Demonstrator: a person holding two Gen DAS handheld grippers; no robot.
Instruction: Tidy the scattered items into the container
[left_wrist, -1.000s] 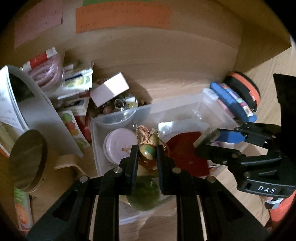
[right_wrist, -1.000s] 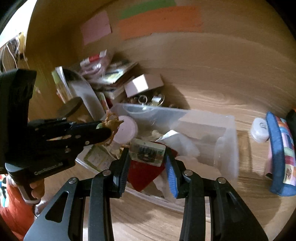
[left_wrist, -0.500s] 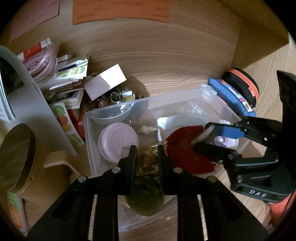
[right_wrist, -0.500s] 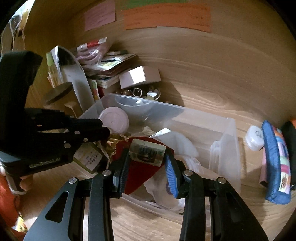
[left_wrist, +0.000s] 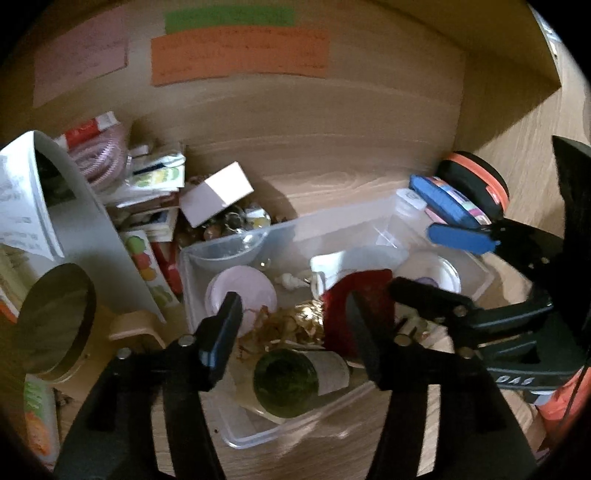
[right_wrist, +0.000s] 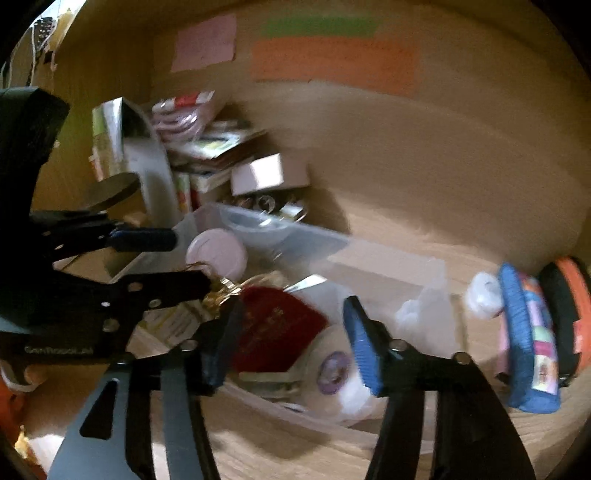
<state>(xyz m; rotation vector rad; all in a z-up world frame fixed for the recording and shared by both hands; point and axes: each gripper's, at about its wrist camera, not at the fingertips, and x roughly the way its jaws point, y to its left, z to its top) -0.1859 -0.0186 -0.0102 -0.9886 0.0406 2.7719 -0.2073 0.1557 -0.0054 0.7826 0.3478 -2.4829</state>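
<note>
Two releases have just been made over the clear container (left_wrist: 332, 229). On the left, the left gripper (left_wrist: 295, 325) is seen with its jaws just opened and nothing between them; the tangled straw-and-gold ornament (left_wrist: 291, 325) clamped a second ago now lies in the container beside the pink round lid (left_wrist: 240, 291), above a dark green bottle (left_wrist: 295, 380). Further right, the right gripper (right_wrist: 291, 332) has likewise been opened, and the small labelled piece gripped earlier is no longer between its jaws; its resting place cannot be told through the blur. A red cloth (right_wrist: 273, 328) is seen below. Outside, at far right, a blue pouch (right_wrist: 524, 339) remains to be collected.
</note>
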